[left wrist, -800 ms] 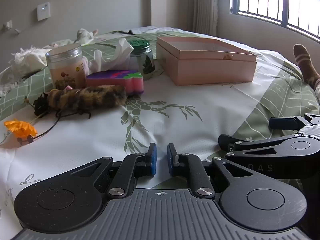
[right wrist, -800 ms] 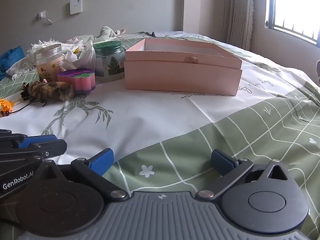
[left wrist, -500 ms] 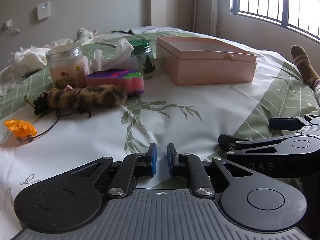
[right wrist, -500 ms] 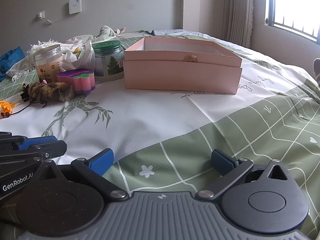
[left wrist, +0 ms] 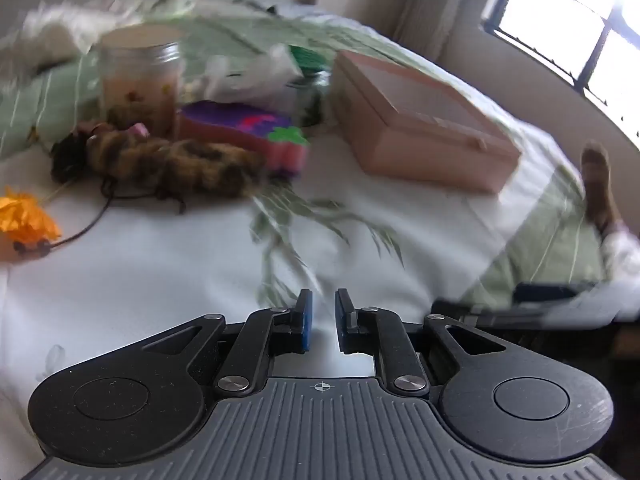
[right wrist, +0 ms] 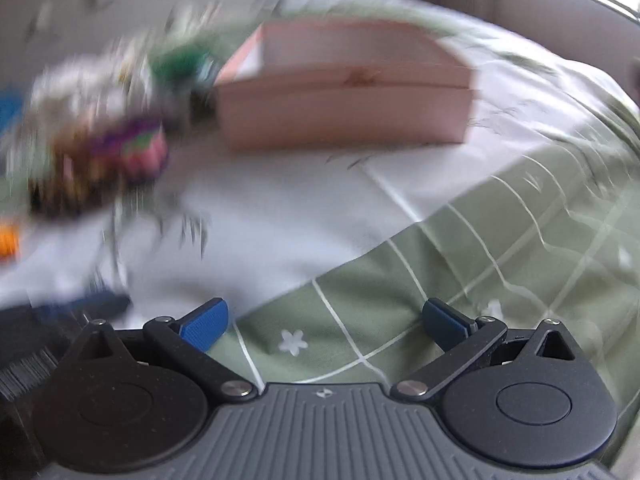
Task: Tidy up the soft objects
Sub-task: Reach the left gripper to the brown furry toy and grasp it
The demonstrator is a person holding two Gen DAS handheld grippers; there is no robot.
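Note:
A furry brown-and-yellow bee toy (left wrist: 172, 164) lies on the bed at left, with a purple, pink and green sponge (left wrist: 244, 132) just behind it. An open pink box (left wrist: 420, 120) sits to the right; it also shows in the right wrist view (right wrist: 344, 92), where the toy and sponge (right wrist: 132, 148) are a blur at left. My left gripper (left wrist: 320, 320) is nearly shut and empty, low over the white sheet, well short of the toy. My right gripper (right wrist: 324, 320) is wide open and empty over the green quilt.
A glass jar with a pale lid (left wrist: 140, 80), a green-lidded jar (left wrist: 308, 76) and crumpled white plastic (left wrist: 256, 76) stand behind the sponge. An orange flower on a cord (left wrist: 28, 216) lies at far left. A socked foot (left wrist: 596, 184) rests at right.
Both grippers have lifted and tilted down, moving forward fast; both views are now motion-blurred. Jaw openings are unchanged. Nothing on the bed has moved.

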